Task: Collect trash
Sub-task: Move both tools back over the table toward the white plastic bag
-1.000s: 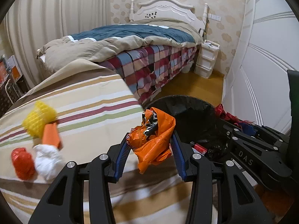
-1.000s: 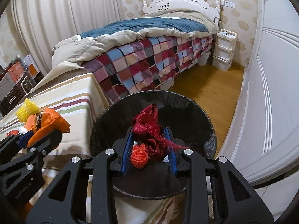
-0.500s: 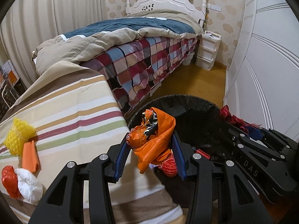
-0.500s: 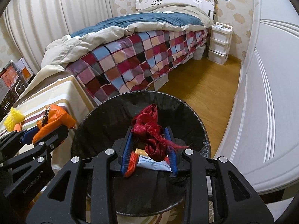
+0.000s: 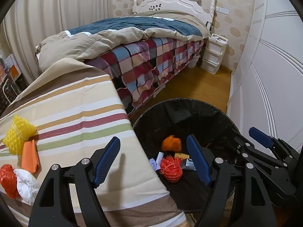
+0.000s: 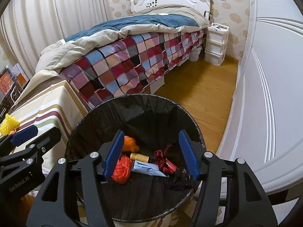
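Compared with one second earlier, the orange plastic bag (image 5: 171,143) is no longer clamped in the left gripper (image 5: 154,158), and the red ribbon bundle (image 6: 164,162) is no longer clamped in the right gripper (image 6: 151,151). Both pieces are now seen lying inside the black-lined bin (image 6: 151,102). The jaws of each gripper are opening, and nothing is pinched between the blue pads; only the bin's contents are seen through the gaps.

Bin contents, as viewed from the right wrist: the orange plastic bag at the rear left, an orange-red mesh ball (image 6: 122,169) at the front left, a yellow-brown cylindrical item (image 6: 140,157) near the middle, a pale blue printed sachet (image 6: 147,169) laid across the front, and the red ribbon bundle to the right. A dark crumpled piece at the front right may be part of the liner; it cannot be told apart with certainty.

Outside the bin, on the striped cloth (image 5: 75,113) just beside it, four pieces are left: a yellow foam net (image 5: 18,134), an orange folded piece (image 5: 30,157) touching it, a red plastic wad (image 5: 8,180) and a white crumpled wad (image 5: 26,184), the last two touching at the cloth's near edge.
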A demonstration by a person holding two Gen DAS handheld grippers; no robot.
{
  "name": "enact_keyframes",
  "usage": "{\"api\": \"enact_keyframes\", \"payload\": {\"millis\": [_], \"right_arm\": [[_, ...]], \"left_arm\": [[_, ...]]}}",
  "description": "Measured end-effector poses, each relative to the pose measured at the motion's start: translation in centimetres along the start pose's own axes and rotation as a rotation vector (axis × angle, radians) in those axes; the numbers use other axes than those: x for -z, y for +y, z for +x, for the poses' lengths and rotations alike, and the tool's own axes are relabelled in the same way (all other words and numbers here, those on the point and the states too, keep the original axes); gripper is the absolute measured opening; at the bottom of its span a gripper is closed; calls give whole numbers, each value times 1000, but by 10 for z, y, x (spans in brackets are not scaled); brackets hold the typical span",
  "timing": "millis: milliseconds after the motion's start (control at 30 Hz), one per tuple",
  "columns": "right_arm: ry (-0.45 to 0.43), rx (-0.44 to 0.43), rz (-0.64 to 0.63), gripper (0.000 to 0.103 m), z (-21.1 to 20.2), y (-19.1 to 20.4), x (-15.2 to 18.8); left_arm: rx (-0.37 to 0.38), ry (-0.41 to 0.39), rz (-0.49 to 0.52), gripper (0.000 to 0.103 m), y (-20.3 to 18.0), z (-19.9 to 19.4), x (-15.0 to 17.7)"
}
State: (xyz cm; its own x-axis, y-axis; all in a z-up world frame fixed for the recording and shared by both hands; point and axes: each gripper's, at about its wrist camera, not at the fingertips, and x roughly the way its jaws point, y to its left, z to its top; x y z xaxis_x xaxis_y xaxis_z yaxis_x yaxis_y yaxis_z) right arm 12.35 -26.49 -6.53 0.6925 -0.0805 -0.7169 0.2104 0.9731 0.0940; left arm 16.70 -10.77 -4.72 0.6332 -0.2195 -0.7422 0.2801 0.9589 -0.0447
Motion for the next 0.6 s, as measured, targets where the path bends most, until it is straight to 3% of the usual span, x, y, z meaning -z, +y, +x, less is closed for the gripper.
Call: {"api": "enact_keyframes", "payload": {"millis": [300, 600], "right_arm": [[-8, -2, 7, 72, -13, 7, 9], [-11, -17, -2, 73, -31, 24, 21]], "left_arm": [[-21, -24, -13, 75, 11, -16, 10], [-45, -50, -18, 75, 22, -36, 24]]}}
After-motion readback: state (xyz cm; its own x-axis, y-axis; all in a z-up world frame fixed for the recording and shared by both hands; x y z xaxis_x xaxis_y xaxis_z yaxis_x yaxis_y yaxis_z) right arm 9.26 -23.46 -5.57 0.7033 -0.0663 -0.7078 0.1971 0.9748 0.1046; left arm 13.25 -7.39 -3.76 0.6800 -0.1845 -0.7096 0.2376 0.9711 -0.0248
